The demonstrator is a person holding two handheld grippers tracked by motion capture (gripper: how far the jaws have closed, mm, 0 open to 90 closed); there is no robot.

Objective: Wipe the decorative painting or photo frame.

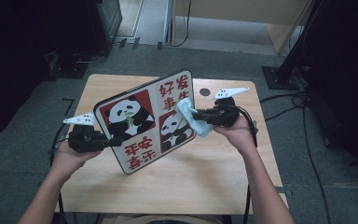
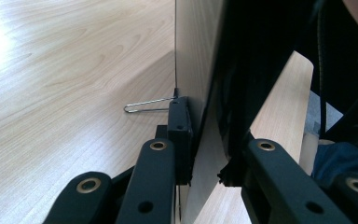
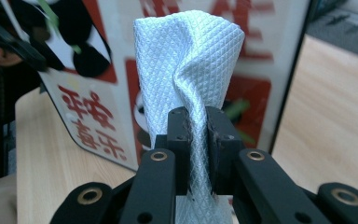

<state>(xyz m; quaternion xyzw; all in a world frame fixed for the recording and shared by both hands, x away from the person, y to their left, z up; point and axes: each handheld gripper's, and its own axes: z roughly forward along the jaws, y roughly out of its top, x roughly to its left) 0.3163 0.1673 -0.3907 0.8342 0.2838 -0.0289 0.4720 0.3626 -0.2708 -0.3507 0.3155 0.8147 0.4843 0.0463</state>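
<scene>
A square panda board (image 1: pixel 147 122) with red Chinese characters and two panda pictures is held up above the middle of a light wooden table (image 1: pixel 200 182). It stands tilted on one corner like a diamond, its printed face turned toward the person and slightly upward. Its top corner points away toward the far edge of the table and its lowest corner toward the near edge. The print reads upside down from the person's side.

The left gripper (image 1: pixel 113 141) is clamped on the board's left edge; in the left gripper view its jaws pinch the thin board (image 2: pixel 200 70) edge-on, beside a small wire clip (image 2: pixel 147 106) on the board's back.

The right gripper (image 1: pixel 196 115) is closed tight on a pale blue cloth (image 1: pixel 189 116) with a quilted diamond weave. The cloth (image 3: pixel 189 70) bunches up between the jaws and rests against the board's right half, over the smaller panda.

Around the table lies grey carpet (image 1: pixel 42 116) with black cables (image 1: pixel 307 140), and dark equipment stand bases (image 1: pixel 279 77) sit at the sides.
</scene>
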